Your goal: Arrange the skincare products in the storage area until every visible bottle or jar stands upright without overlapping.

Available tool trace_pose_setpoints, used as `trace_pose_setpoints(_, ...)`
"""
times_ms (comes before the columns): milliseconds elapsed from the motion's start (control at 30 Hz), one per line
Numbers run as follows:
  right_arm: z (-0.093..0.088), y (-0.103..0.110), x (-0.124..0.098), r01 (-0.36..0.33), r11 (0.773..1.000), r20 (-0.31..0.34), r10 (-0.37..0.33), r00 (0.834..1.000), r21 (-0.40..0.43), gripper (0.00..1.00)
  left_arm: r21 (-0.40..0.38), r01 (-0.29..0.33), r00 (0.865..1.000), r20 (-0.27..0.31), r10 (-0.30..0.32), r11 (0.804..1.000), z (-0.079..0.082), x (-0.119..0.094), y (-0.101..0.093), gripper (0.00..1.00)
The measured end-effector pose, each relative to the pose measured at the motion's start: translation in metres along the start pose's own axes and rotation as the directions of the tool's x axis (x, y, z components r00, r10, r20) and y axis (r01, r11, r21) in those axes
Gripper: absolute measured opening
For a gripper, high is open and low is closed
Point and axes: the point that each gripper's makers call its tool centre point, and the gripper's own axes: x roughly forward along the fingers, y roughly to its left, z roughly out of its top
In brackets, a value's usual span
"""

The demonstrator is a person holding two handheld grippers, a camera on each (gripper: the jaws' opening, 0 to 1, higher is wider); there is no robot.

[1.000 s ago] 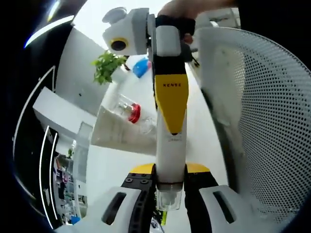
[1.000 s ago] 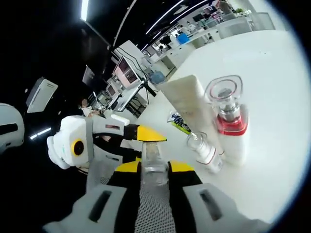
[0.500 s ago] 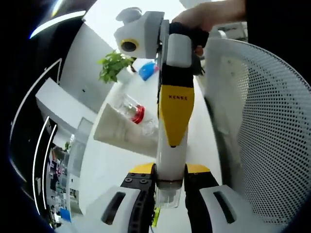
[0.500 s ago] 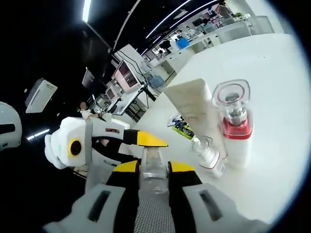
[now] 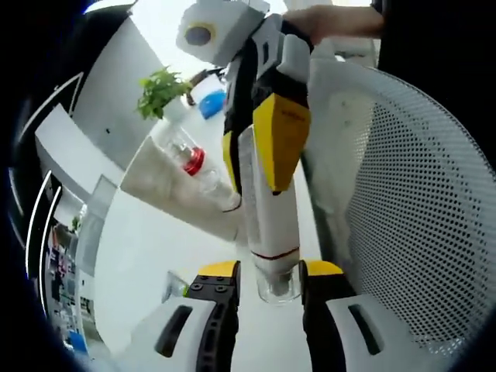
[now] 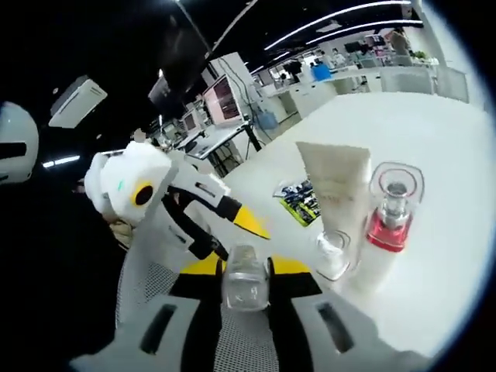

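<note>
Here both grippers clamp one clear bottle from opposite ends: the left gripper pinches its lower end, the right gripper its other end. It hangs above the white table, beside the perforated basket.

A clear bottle with a thin red ring sits between black jaws tipped in yellow on the left gripper; the right gripper beside it is white, black and yellow; the mesh basket is white, dotted with small dark holes; a clear bottle with a red collar and a cream tube rest on the white table; a green and black sachet lies nearby; a leafy plant is green.
</note>
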Motion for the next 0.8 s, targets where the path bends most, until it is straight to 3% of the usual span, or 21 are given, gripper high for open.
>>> trace_pose_setpoints(167, 0.001, 0.009, 0.0, -0.034, 0.984, -0.039, 0.028, 0.999, -0.173, 0.22, -0.025, 0.058, 0.998, 0.021, -0.058, 0.998, 0.001, 0.002, -0.006, 0.24)
trace_pose_setpoints(333, 0.0, 0.015, 0.001, -0.078, 0.951, -0.056, 0.064, 0.996, -0.3, 0.22, -0.043, 0.103, 0.994, 0.023, -0.103, 0.994, 0.0, 0.005, -0.012, 0.25)
trace_pose_setpoints(433, -0.001, 0.016, 0.002, -0.08, 0.946, -0.061, 0.064, 0.996, -0.313, 0.22, -0.055, 0.124, 0.992, 0.02, -0.123, 0.991, -0.001, 0.007, -0.017, 0.21)
trace_pose_setpoints(600, -0.002, 0.017, 0.001, -0.079, 0.935, -0.061, 0.062, 0.996, -0.345, 0.22, -0.085, 0.095, 0.995, 0.021, -0.094, 0.992, -0.001, 0.006, -0.013, 0.19)
trace_pose_setpoints(667, -0.001, 0.015, 0.001, -0.063, 0.95, -0.051, 0.05, 0.997, -0.304, 0.23, -0.087, 0.087, 0.996, 0.016, -0.086, 0.992, -0.001, 0.006, -0.012, 0.19)
trace_pose_setpoints(733, -0.002, 0.012, 0.002, -0.054, 0.965, -0.052, 0.042, 0.998, -0.256, 0.23, -0.024, 0.039, 0.999, -0.005, -0.039, 0.999, -0.002, 0.006, -0.005, 0.18)
trace_pose_setpoints(800, -0.001, 0.008, 0.003, -0.036, 0.975, -0.043, 0.027, 0.999, -0.22, 0.25, -0.012, 0.015, 1.0, -0.024, -0.015, 1.0, -0.003, 0.006, -0.003, 0.18)
